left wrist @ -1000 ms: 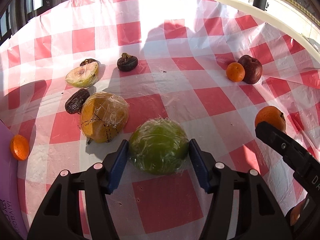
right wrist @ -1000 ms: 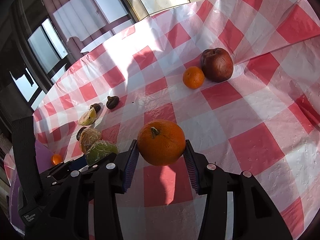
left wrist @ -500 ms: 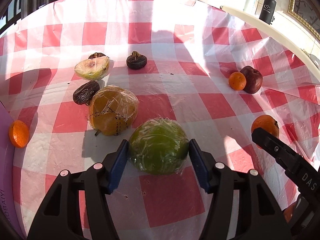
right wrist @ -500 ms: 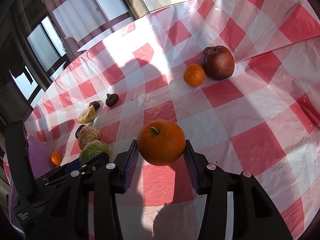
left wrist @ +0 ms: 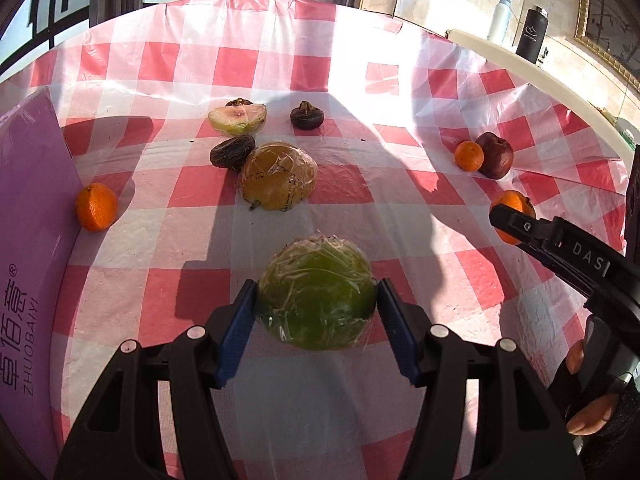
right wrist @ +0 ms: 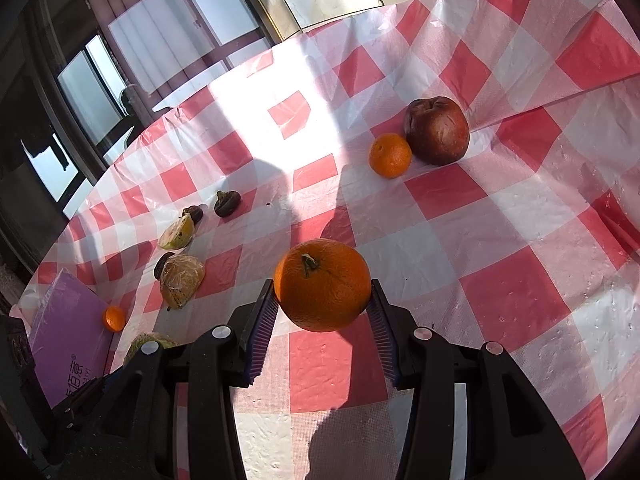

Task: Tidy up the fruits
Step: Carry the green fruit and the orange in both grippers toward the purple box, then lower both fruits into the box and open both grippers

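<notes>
— Since a second ago our left gripper point(left wrist: 316, 306) has swung across the table: the purple box point(left wrist: 28, 264) now fills the left edge of its view, and the wrapped yellow fruit point(left wrist: 279, 176) sits farther ahead of it. Right side unchanged.

— Agreed. We note the left jaws part open, blue pads pressed on both flanks of the film-wrapped green fruit point(left wrist: 316, 294), carried above the red-and-white checked cloth point(left wrist: 192, 188).

— Right gripper point(right wrist: 323, 302): jaws narrower, pads clamped on the large orange point(right wrist: 322, 284), stem facing up toward the camera.

— On the cloth we see a small orange point(left wrist: 97, 207) just beside the purple box. Cut pale-green fruit half point(left wrist: 237, 119), a dark date-like fruit point(left wrist: 232, 151) touching the wrapped yellow one, a dark round fruit point(left wrist: 307, 116) near them.

— Far right: another small orange point(right wrist: 389, 155) touching a wrinkled dark red apple point(right wrist: 437, 131), well apart from the rest.

— Bottles point(left wrist: 531, 36) beyond the table edge
</notes>
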`<act>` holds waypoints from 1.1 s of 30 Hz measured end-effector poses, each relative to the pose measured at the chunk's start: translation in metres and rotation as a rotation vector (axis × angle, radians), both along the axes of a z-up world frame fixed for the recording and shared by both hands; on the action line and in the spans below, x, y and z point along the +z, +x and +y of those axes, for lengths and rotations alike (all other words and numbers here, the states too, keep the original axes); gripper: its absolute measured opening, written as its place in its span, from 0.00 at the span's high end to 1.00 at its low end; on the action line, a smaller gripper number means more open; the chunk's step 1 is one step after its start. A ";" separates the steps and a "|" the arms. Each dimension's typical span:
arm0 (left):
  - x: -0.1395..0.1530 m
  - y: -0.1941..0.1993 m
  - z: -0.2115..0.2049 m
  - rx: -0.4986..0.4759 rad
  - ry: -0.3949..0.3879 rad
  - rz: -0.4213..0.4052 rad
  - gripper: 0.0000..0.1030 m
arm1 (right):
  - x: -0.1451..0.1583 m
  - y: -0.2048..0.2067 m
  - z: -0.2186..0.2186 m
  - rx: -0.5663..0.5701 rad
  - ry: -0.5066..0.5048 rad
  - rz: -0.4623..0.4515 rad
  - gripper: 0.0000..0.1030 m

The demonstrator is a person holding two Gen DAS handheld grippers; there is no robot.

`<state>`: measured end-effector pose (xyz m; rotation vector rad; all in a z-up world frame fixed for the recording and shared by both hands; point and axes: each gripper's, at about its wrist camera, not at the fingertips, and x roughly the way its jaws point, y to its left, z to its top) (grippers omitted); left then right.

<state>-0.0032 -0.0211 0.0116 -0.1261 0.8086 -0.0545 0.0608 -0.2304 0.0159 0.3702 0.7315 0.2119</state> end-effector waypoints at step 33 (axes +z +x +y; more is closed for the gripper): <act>0.124 -0.162 0.202 0.432 0.083 -0.284 0.41 | 0.112 -0.102 0.284 0.613 0.008 -0.212 0.55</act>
